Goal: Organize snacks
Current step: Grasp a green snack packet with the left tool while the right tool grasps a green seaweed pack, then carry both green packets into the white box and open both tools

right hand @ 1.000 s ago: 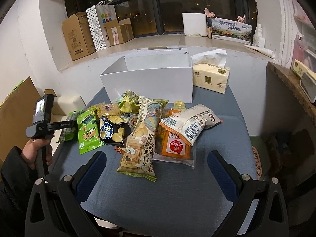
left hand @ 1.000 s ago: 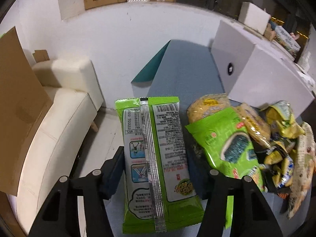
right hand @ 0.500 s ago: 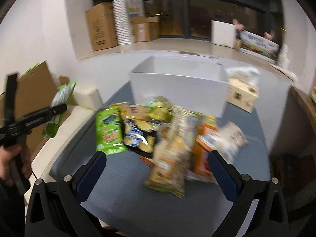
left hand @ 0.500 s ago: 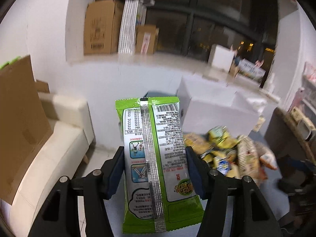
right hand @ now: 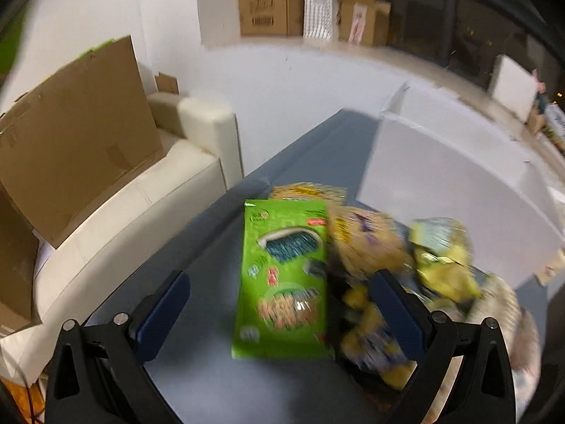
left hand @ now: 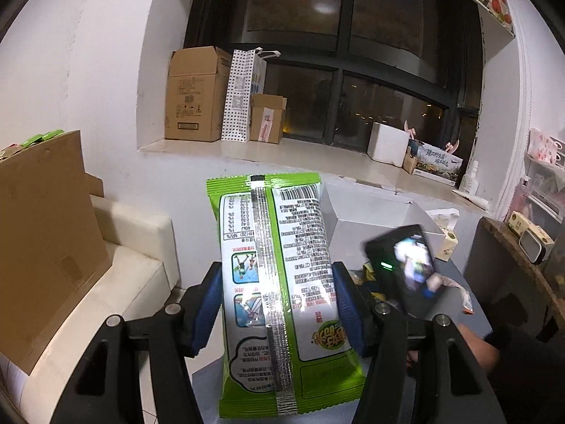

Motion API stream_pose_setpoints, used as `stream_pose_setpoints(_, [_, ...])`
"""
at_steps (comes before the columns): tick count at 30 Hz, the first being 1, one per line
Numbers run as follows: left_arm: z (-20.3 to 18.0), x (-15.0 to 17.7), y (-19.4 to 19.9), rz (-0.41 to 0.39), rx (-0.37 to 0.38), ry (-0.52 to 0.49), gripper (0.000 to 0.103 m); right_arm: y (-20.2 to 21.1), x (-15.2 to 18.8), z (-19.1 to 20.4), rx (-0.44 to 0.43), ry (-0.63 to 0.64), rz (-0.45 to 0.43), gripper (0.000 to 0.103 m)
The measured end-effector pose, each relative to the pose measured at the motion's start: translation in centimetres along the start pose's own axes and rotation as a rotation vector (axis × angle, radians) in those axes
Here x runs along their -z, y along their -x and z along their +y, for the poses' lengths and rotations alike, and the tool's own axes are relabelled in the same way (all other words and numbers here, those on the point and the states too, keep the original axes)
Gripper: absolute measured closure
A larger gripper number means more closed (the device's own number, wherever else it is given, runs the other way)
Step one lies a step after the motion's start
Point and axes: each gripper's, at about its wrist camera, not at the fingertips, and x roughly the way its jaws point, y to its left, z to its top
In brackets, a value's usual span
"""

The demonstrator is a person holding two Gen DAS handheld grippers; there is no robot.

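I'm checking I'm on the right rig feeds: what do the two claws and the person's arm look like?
Both claws share one build: black plastic frames with triangular cutouts and silver screw heads, each finger faced with a blue pad. That goes for the left claw and the right claw. The left view catches a phone-like screen on the right tool and a dark sleeve.

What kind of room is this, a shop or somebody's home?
Probably a lived-in home or small studio, not a shop: a cream sofa stands beside the blue table, cardboard boxes sit on the windowsill, and a tissue box stands on the table.
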Motion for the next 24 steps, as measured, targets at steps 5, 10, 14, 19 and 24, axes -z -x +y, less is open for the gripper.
stream_pose_setpoints(5, [0.4,0.4,-0.6,0.009,0.000,0.008,0.038,-4.2,-0.9,-0.4,0.009,-0.019,0.082,0.000])
stream_pose_setpoints(10, [0.4,0.6,-1.2,0.016,0.002,0.018,0.038,-6.4,-0.5,0.0,0.096,0.056,0.124,0.022])
stream_pose_setpoints(14, [0.4,0.7,-1.5,0.024,0.004,0.018,0.038,-5.0,-0.4,-0.6,-0.012,-0.012,0.107,0.032])
stream_pose_setpoints(19, [0.2,0.3,-1.6,0.025,0.013,0.012,0.038,-1.5,-0.3,-1.3,-0.078,-0.057,0.019,0.032])
stream_pose_setpoints(24, [-1.3,0.0,-2.0,0.026,0.064,-0.024,0.038,4.6,-0.2,-2.3,-0.069,-0.100,-0.083,0.032])
